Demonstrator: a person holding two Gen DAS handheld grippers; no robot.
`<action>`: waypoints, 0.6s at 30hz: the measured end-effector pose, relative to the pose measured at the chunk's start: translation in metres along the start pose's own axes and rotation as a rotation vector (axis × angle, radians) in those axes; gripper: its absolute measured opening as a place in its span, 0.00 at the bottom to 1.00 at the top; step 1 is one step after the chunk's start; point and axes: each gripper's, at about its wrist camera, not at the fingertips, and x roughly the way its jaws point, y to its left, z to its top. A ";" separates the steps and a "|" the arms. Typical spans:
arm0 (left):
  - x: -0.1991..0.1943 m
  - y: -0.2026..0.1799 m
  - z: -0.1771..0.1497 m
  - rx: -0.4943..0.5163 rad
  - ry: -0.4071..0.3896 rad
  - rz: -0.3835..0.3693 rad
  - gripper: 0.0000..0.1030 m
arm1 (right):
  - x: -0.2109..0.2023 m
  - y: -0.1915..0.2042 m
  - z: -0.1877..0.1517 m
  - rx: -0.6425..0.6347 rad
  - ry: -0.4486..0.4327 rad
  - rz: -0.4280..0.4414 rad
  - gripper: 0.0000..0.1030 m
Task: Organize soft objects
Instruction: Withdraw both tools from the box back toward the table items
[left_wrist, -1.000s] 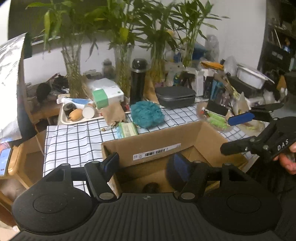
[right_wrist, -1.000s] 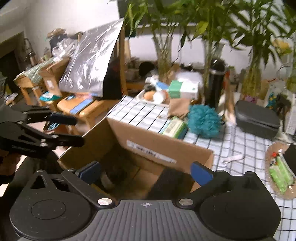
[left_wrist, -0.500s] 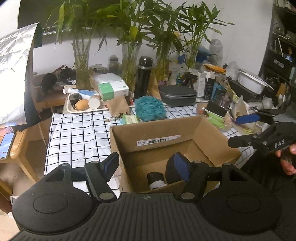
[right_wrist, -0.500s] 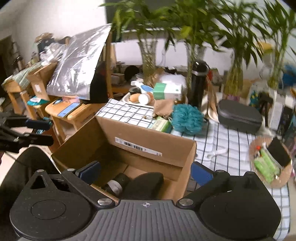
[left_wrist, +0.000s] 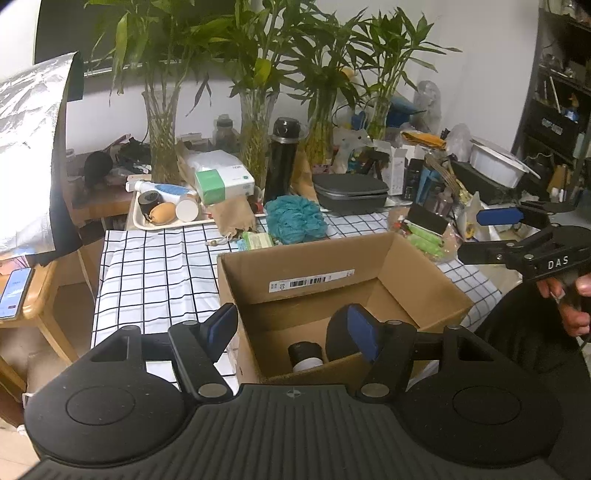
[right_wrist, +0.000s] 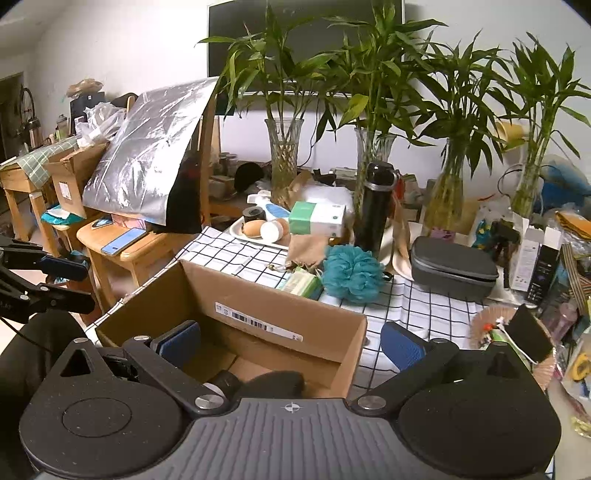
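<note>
Both grippers spread wide and holding nothing above an open cardboard box.

The left gripper (left_wrist: 291, 328) hangs over the near edge of the cardboard box (left_wrist: 332, 258), its blue-padded fingers parted with nothing between them; the right gripper (right_wrist: 291, 343) is likewise splayed and unloaded, and shows at 3 o'clock in the left wrist view. Inside the box, at the near wall, lie a dark rounded soft pad (left_wrist: 338, 338) and a small black cylinder (left_wrist: 304, 356) with a pale end, touching each other. Beyond the box's far wall, at 12 o'clock, a teal bath pouf (left_wrist: 295, 219) rests on the checked tablecloth (left_wrist: 159, 269), with a green packet (left_wrist: 255, 240) just beside it at its 9 o'clock. Behind the pouf stands a black flask (left_wrist: 282, 158).
</note>
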 end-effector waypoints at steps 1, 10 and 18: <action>-0.001 0.000 0.000 -0.001 -0.002 0.001 0.63 | -0.002 0.000 0.001 0.000 -0.004 0.002 1.00; -0.017 -0.003 0.004 -0.001 -0.039 -0.003 0.63 | -0.018 0.008 0.008 -0.032 -0.014 -0.034 1.00; -0.026 -0.001 0.004 -0.010 -0.059 -0.003 0.63 | -0.030 0.005 0.008 0.000 -0.031 -0.021 1.00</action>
